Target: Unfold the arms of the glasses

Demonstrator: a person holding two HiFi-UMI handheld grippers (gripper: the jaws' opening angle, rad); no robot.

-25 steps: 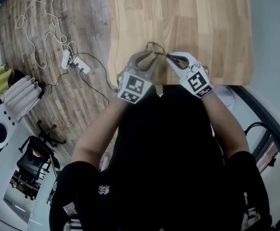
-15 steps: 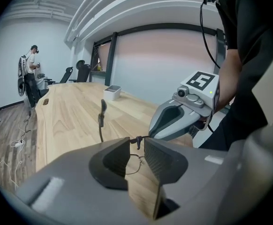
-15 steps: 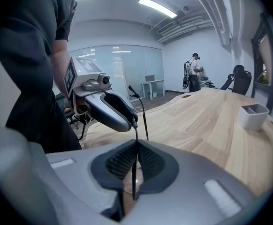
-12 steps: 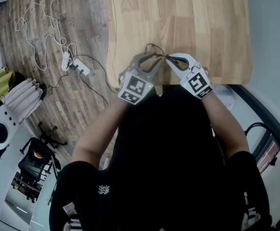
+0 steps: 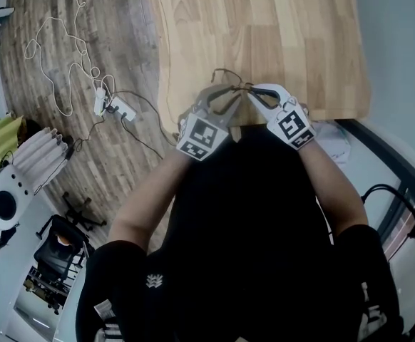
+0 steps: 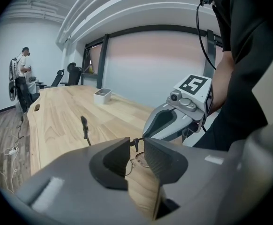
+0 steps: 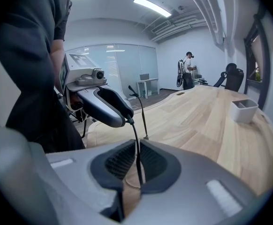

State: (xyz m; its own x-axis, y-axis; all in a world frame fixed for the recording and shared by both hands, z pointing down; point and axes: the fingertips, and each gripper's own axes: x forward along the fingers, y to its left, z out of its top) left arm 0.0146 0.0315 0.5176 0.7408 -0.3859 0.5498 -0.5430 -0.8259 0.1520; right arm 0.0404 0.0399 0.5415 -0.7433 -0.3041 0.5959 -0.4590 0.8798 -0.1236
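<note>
Above the table [image 5: 264, 34], left gripper [image 6: 136, 143] and right gripper [image 7: 136, 149] each clench the glasses [image 6: 136, 160].

Holding left gripper [image 5: 227, 97] and right gripper [image 5: 257, 95] tip to tip, forearms converging (elbows out), both with jaws pinched narrowly on the glasses [image 7: 136, 144].

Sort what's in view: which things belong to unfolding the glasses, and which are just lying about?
Job in hand:
glasses
left tool, shut on them
right tool, shut on one arm

Lying about:
white tray
power strip
black chairs
</note>
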